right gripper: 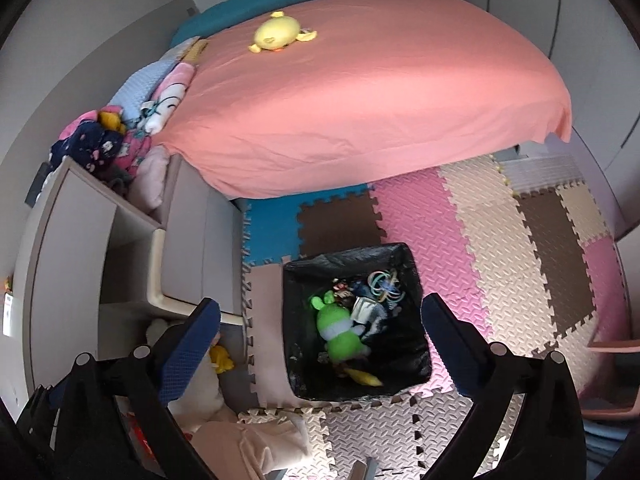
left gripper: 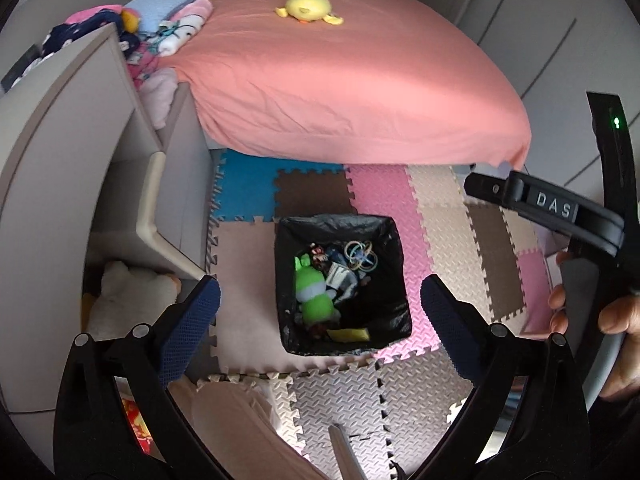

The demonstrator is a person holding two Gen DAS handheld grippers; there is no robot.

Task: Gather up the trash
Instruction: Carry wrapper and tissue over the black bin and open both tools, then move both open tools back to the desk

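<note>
Left wrist view: left gripper (left gripper: 320, 300) spread wide, holding nothing. Bin (left gripper: 394, 280), black-lined, stands on the foam mat (left gripper: 452, 216), directly ahead and below, framed between the two fingers. Inside: green plush (left gripper: 314, 296), long axis running from the near rim to the far rim, plus small clutter at the far right corner. Yellow plush (left gripper: 308, 6) lies on the bed (left gripper: 360, 92), well apart, beyond the bin's far rim. The other hand (left gripper: 616, 344) shows at the right edge.

Right wrist view: right gripper (right gripper: 320, 316) likewise wide and empty, above the bin (right gripper: 416, 356). Yellow plush (right gripper: 278, 34) ahead near the bed's (right gripper: 380, 112) far end. Neither gripper is clearly nearer; a reach forward over the bin seems required.
</note>
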